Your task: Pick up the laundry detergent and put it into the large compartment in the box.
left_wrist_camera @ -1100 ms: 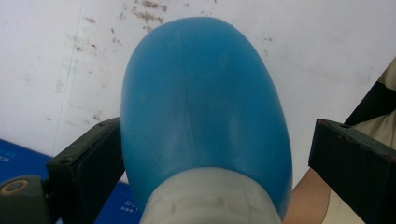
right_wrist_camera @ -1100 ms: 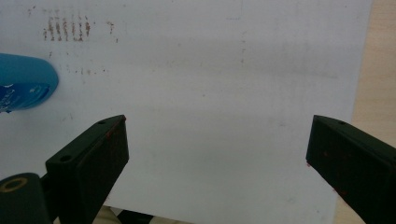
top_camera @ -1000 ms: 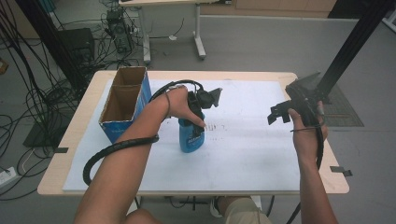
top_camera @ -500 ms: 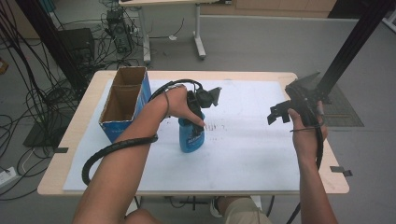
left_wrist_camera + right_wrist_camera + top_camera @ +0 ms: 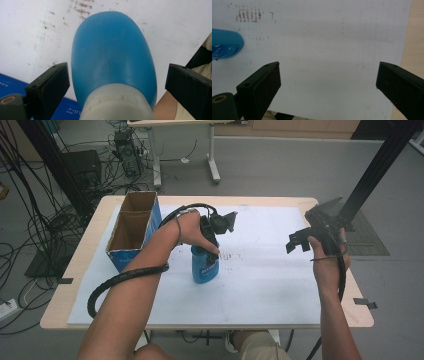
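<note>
straddling the blue bottle (image 5: 113, 50) from above, the left tongs (image 5: 115, 85) stand wide, one jaw on each side of the bottle's shoulders and neither touching it; the pale cap sits at the bottom edge of the left gripper view, just under the camera. the bottle stands upright near the middle of the white-sheeted surface (image 5: 270, 290), with the left hand (image 5: 192, 227) over its top in the high view. step judged in hand: lining up for a grasp, or having just let go; the pictures cannot settle which. a grasp would call for lowering slightly and closing evenly on the neck. right tongs (image 5: 328, 82): wide, holding nothing, raised over bare sheet at the right side. cardboard box (image 5: 132, 227): open, at the far left, well apart from the bottle. hidden: the bottle's cap and neck under the hand in the high view; the label is too small to read; the box's contents are not visible.
</note>
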### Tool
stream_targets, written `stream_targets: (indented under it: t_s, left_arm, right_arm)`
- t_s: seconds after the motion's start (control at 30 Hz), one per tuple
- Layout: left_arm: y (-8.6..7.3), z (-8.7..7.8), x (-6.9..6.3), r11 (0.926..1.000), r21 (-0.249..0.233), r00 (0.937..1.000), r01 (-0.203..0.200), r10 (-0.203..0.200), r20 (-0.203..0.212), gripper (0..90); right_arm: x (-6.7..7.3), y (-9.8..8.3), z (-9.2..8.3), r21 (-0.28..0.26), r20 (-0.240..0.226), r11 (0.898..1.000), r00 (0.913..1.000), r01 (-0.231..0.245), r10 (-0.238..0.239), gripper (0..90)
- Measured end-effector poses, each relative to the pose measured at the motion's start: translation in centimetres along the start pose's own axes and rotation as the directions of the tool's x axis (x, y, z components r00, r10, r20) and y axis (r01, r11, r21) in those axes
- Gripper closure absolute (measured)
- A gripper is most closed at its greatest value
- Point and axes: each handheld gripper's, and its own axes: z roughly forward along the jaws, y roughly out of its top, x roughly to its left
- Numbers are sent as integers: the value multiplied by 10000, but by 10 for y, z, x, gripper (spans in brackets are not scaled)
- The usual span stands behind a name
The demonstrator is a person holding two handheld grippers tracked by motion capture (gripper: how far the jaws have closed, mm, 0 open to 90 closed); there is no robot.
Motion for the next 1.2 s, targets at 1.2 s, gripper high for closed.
stream_targets:
  t_s: [1.2]
  left_arm:
    - [-1, -1, 0, 10000, -45, 9999, 11, -12, -105, 62]
  right_arm:
    - [2, 1, -1, 39, 65, 10000, 10000, 21, -21, 57]
